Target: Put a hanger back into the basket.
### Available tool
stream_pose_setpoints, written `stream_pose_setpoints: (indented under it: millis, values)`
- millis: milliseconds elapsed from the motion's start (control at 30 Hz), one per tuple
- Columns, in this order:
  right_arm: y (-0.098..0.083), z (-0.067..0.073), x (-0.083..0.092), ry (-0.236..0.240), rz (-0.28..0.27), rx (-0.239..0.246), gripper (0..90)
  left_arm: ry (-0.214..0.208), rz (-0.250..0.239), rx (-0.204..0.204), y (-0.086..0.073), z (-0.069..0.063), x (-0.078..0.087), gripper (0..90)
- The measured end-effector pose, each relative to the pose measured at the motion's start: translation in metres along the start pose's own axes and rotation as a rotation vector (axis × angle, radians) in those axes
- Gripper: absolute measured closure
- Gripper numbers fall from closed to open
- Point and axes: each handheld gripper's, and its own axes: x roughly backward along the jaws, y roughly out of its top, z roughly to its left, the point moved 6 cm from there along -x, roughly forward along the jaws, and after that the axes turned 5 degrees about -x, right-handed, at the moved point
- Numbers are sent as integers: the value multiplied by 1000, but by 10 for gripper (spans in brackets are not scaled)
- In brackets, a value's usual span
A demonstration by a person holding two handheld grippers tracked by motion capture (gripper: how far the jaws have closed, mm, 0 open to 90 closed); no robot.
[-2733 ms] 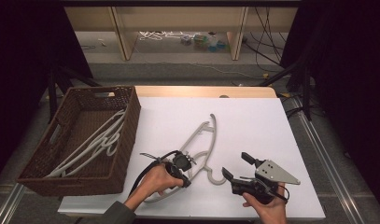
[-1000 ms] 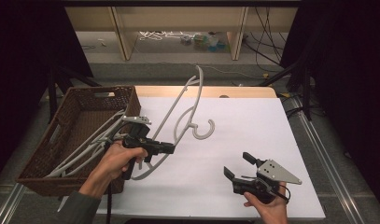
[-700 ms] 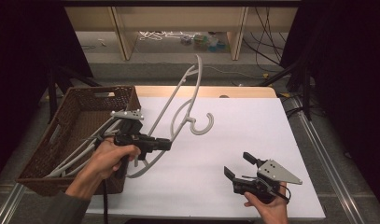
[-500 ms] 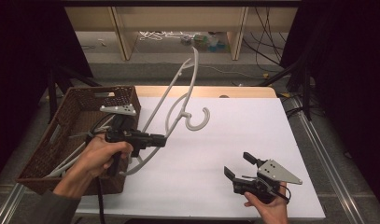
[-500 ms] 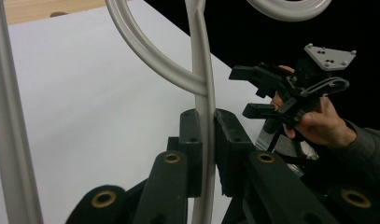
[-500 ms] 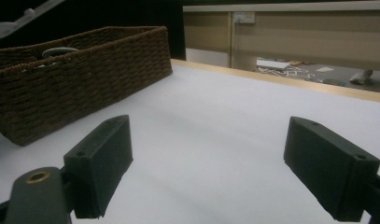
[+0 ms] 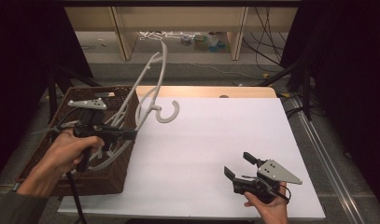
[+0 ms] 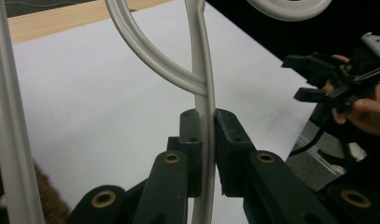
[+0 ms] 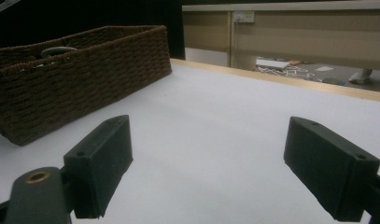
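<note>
While gripped (image 8: pixel 207 135), hanger (image 7: pixel 152 88) above basket (image 7: pixel 61 179)

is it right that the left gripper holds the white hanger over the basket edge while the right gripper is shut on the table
Not quite. The right gripper is open, not shut: the right gripper view shows its jaws wide apart over the table. The rest stands: the left gripper holds the hanger over the basket edge.

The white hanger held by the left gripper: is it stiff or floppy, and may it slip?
Probably stiff: the hanger keeps its shape, held by one thin bar. Likely light. It may swivel or slip, since the left gripper pinches a smooth bar.
</note>
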Motion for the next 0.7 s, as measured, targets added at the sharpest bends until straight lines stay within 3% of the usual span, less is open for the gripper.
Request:
stream_pose_setpoints:
  millis: [267,700]
  values:
    - [-1,-1,1,-16,15,8,162,48,23,-18,-19,20,19,818]
    - [-2,-1,2,-16,33,-1,162,108,89,36,-50,54,34,818]
